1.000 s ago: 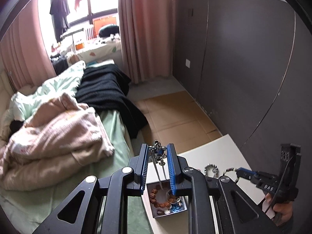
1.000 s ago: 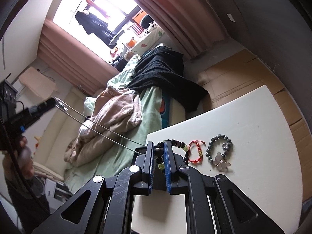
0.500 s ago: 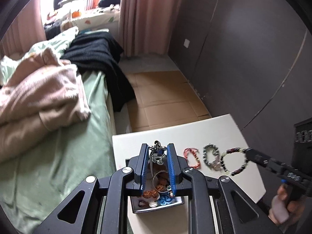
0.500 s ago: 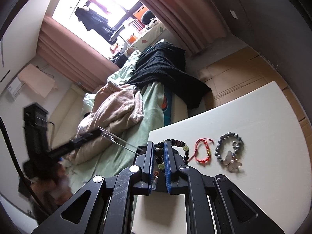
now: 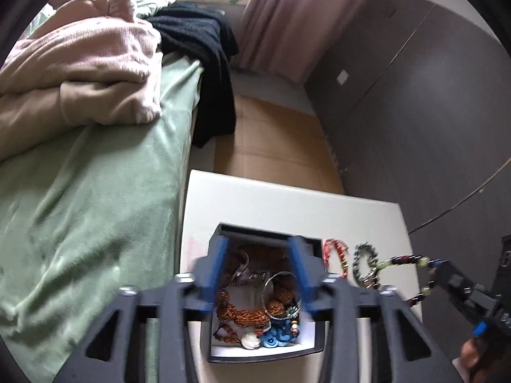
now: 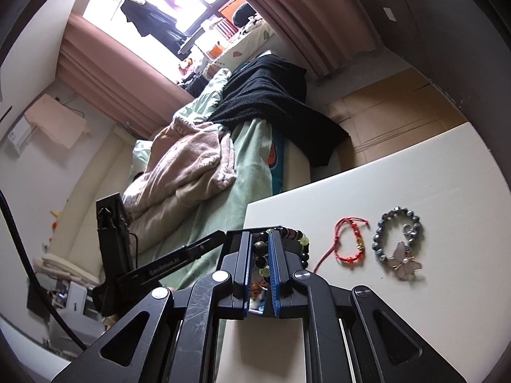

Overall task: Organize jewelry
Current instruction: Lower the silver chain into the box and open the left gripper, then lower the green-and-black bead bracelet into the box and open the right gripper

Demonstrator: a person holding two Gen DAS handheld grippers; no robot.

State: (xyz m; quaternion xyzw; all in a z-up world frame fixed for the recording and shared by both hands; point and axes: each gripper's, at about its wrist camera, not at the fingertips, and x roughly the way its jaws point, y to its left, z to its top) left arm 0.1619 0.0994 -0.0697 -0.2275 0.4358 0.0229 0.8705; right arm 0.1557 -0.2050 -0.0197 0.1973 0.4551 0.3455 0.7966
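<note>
With its jaws just opened over the jewelry box [image 5: 314, 348], the left hand-held gripper [image 5: 258, 274] is spread empty, while the right hand-held gripper [image 6: 262, 255] pinches a beaded bracelet [image 6: 301, 242], leaving a red cord bracelet [image 6: 349, 241] and a grey bead bracelet [image 6: 399, 239] beside it on the desk [image 6: 415, 175].

The left gripper [image 5: 258, 266] is smeared by motion in its own view, so its blue pads have no sharp edge. They hide both side walls of the jewelry box [image 5: 268, 356], and what lies deepest in the tangle (brown beads, something blue) cannot be sorted out. The right gripper [image 6: 262, 268] covers part of the dark bead bracelet [image 6: 295, 241]; the rest sits behind its fingers. The person's hand [image 5: 474, 356] is cut off by the left view's lower right edge.
</note>
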